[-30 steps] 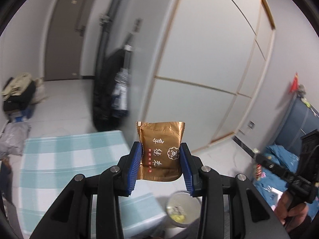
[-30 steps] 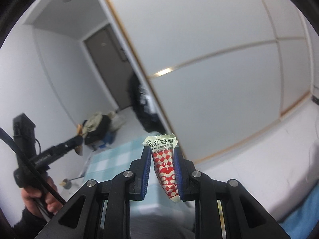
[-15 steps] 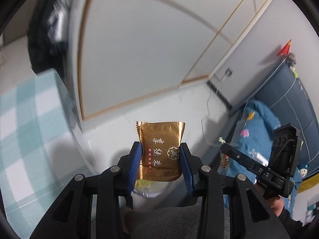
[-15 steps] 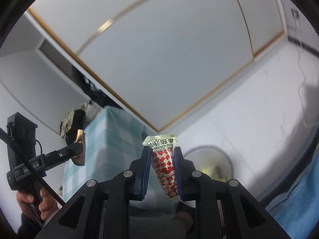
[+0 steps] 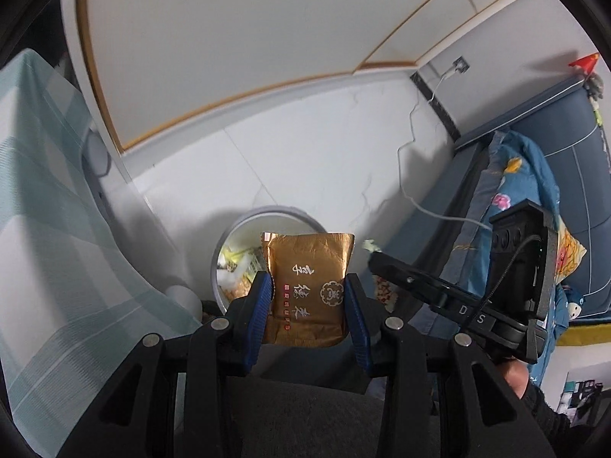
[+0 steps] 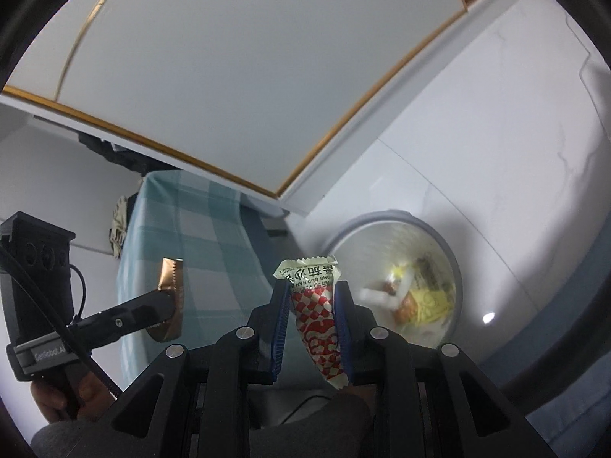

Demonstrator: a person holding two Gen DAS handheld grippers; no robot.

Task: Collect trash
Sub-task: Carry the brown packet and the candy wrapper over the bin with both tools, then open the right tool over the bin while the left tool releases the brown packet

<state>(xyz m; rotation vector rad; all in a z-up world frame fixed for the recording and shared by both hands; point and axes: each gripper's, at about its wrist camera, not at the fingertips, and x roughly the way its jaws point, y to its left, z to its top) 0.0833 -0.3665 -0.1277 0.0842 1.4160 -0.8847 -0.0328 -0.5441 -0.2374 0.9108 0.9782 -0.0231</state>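
My left gripper (image 5: 307, 294) is shut on a gold snack wrapper (image 5: 309, 282) and holds it in the air, in front of and above a round white trash bin (image 5: 267, 215) on the floor. My right gripper (image 6: 310, 301) is shut on a red-and-white checked wrapper (image 6: 315, 305), with the bin (image 6: 443, 244) below and to its right. The bin holds several pieces of yellow and white trash. Each gripper shows in the other's view: the right one (image 5: 376, 257) and the left one with the gold wrapper (image 6: 172, 297).
A table under a light blue checked cloth (image 5: 46, 198) (image 6: 198, 236) stands left of the bin. White sliding wardrobe doors (image 5: 229, 38) stand behind. A blue floral bedspread (image 5: 511, 198) is at the right. A white cable (image 5: 420, 202) runs across the white floor.
Both grippers have swung from facing the room and the table down toward the floor, each keeping its wrapper. The trash bin now sits close beneath them.
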